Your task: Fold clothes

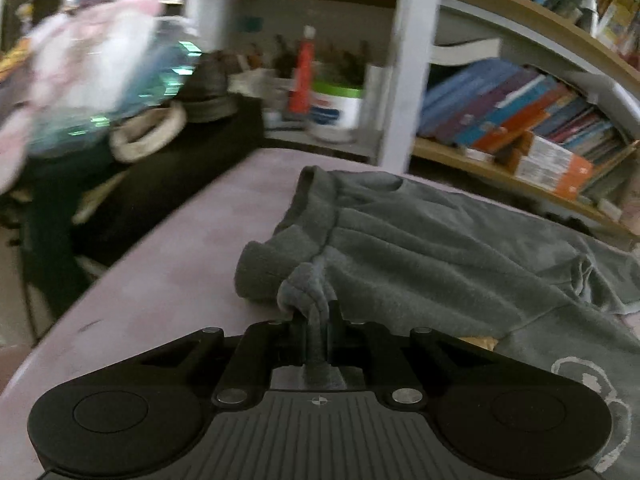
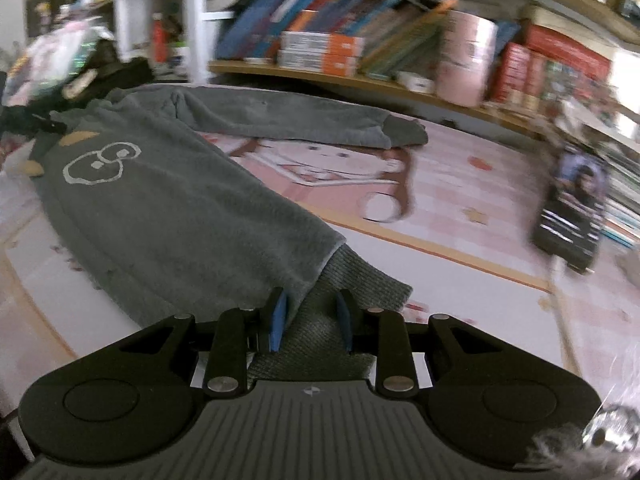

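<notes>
A grey fleece sweatshirt [image 2: 160, 200] with a white outline print lies spread on a pink printed sheet [image 2: 460, 184], one sleeve stretched out toward the far shelf. In the left wrist view the same sweatshirt [image 1: 420, 248] lies bunched on the sheet [image 1: 180, 272]. My left gripper [image 1: 316, 316] is shut on a pinched fold of its fabric near a cuff. In the right wrist view my right gripper [image 2: 312, 312] is shut on the ribbed hem [image 2: 352, 280] at the near corner, and its blue pads [image 2: 280, 316] press on the knit from both sides.
Bookshelves [image 2: 340, 48] packed with books run along the far side of the bed. A dark phone-like object [image 2: 572, 208] stands at the right on the sheet. A cluttered dark table with bags, a red bottle [image 1: 304, 68] and a white tub stands at the far left.
</notes>
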